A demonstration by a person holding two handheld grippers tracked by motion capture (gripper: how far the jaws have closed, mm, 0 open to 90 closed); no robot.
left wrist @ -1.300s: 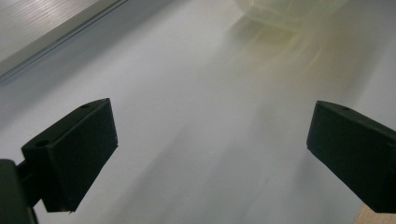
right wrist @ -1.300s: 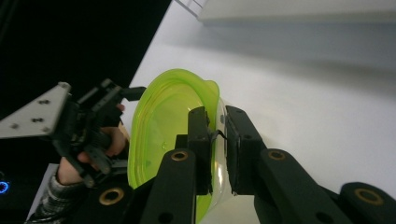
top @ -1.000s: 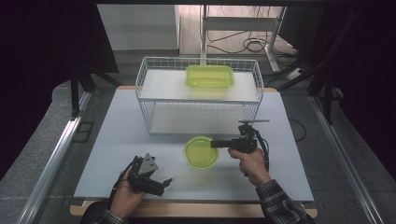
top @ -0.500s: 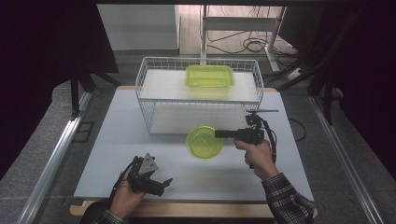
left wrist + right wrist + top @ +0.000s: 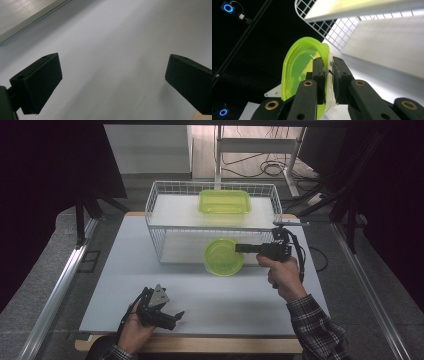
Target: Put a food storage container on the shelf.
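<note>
Lifted higher now, the round green bowl (image 5: 223, 256) hangs pinched by the right gripper (image 5: 240, 248), so keep it level clearing the wire basket (image 5: 160, 220).

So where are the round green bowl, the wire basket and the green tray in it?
round green bowl (image 5: 222, 257), high view, its inner floor.
wire basket (image 5: 159, 240), high view, its left front wall.
green tray (image 5: 224, 201), high view, its middle.

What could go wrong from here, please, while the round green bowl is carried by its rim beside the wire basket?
The right gripper pinches only the thin rim of the round bowl, so it might slip or swing. Held low in front of the wire basket, the bowl could knock its front wall.
</note>
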